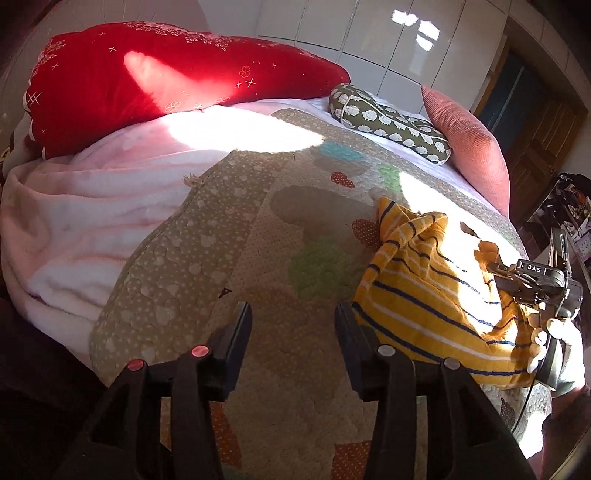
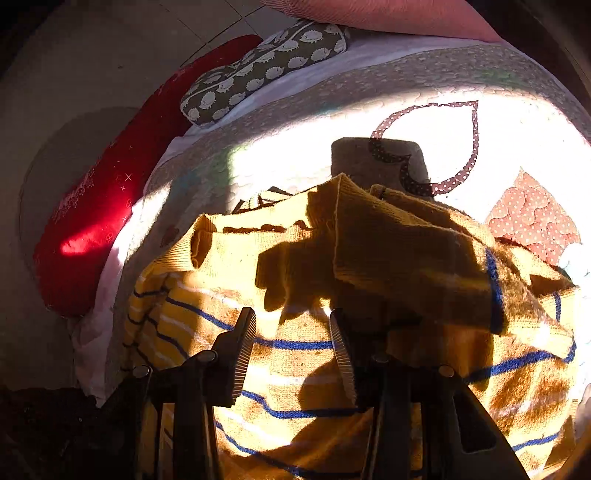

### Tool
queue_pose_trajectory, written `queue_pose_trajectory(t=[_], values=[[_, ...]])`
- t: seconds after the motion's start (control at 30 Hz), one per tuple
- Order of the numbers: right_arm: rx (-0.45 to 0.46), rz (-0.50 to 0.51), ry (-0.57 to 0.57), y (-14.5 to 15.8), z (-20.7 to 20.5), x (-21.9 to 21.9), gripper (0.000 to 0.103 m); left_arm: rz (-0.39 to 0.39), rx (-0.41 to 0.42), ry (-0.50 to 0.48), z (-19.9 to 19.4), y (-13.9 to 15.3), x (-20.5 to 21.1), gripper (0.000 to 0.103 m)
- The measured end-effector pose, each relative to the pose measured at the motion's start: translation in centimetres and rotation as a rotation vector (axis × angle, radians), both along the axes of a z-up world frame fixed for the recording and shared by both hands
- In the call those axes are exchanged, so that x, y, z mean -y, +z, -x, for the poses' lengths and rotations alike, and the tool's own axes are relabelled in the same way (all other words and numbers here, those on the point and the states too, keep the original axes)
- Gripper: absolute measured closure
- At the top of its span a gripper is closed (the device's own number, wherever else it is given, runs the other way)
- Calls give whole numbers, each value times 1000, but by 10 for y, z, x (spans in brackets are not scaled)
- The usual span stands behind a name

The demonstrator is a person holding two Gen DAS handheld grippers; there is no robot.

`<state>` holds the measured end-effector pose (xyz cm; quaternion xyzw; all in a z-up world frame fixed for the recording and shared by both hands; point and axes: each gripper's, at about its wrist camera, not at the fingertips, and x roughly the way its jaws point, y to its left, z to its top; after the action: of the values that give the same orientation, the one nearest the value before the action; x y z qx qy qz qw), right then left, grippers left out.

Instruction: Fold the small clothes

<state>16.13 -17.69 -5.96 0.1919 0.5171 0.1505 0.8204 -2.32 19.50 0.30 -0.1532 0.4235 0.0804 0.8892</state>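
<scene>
A small yellow sweater with blue and white stripes (image 1: 424,295) lies crumpled on the patchwork quilt (image 1: 258,229). My left gripper (image 1: 293,314) is open and empty, hovering over the quilt just left of the sweater. In the right wrist view the sweater (image 2: 295,369) fills the lower frame, with a ribbed cuff or hem (image 2: 388,240) bunched on top. My right gripper (image 2: 293,325) is open right above the sweater, its jaws apart with striped cloth showing between them. The right gripper also shows in the left wrist view (image 1: 498,267), its tips in the sweater's far edge.
A red pillow (image 1: 166,74), a pink blanket (image 1: 92,206), a green hedgehog-print bolster (image 1: 391,122) and a pink cushion (image 1: 469,144) lie along the bed's far side. White wardrobe doors (image 1: 369,33) stand behind. Strong sun patches fall on the quilt.
</scene>
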Motion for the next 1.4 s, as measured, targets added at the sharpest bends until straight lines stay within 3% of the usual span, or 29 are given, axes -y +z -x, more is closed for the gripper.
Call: queue_pose_trajectory(t=[0.07,0.13,0.2,0.27,0.37,0.43,0.53,0.77,0.9,1.0,1.1,1.2,1.4], values=[[41,59,-129,-2,-17,37,61,1,4,3,4,0,-3,58],[18,88,-318,1,-25,73,60,-1,2,11,5,-1,-6,58],[49,32,-365,18,-19,79,60,10,3,19,5,-2,-9,58],[104,-50,-271,41,-13,53,60,15,1,25,3,-3,-11,58],[108,-65,-77,56,-12,-18,60,11,8,31,2,-2,-12,58],[56,-20,26,45,-17,-65,62,9,13,32,6,0,-14,58],[32,77,91,22,-35,-123,63,1,14,44,12,3,-21,57],[-2,40,291,-7,-61,-249,61,-53,20,106,23,5,-44,51],[27,-9,371,3,-39,-273,61,-66,26,108,27,6,-49,51],[103,-50,358,29,-10,-243,61,-82,41,103,28,9,-47,51],[165,-46,270,42,26,-178,61,-101,57,85,29,14,-38,48],[222,18,123,43,60,-96,61,-168,63,63,26,17,-17,47],[189,180,-246,17,105,70,61,-277,69,-1,22,22,32,41]])
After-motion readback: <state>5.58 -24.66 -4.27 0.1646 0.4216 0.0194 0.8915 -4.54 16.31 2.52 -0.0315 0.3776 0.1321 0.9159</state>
